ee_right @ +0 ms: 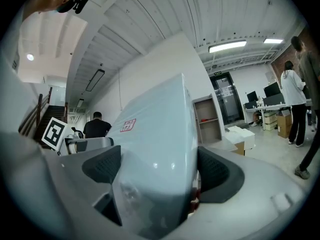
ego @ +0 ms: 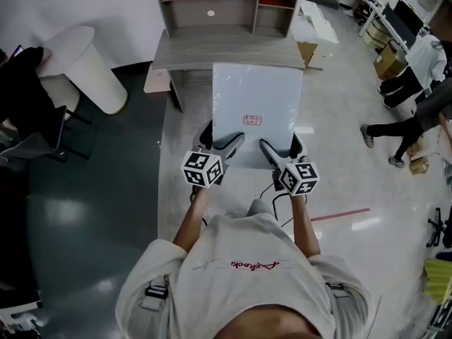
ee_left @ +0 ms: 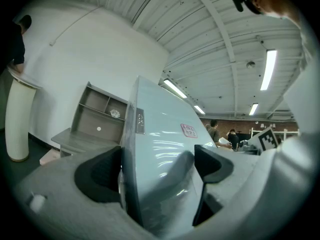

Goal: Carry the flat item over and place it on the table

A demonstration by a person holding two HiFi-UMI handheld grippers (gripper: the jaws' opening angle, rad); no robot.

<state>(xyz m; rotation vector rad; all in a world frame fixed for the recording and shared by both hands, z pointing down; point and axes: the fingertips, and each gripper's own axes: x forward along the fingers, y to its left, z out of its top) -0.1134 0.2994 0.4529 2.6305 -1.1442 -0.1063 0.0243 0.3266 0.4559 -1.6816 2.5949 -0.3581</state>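
Observation:
A flat pale blue-white box (ego: 256, 108) wrapped in clear film, with a small red label, is held level in front of me above the floor. My left gripper (ego: 220, 147) is shut on its near left edge and my right gripper (ego: 281, 149) is shut on its near right edge. In the left gripper view the flat box (ee_left: 160, 149) fills the gap between the two dark pads. The right gripper view shows the flat box (ee_right: 155, 149) squeezed the same way. The grey wooden table (ego: 212, 48) lies just beyond the box's far edge.
A shelf unit (ego: 229, 2) stands on the back of the table. A white cylinder (ego: 85, 69) leans at the left beside a dark chair (ego: 28, 119). A person's legs (ego: 395, 129) stand at the right near boxes and desks (ego: 395, 27).

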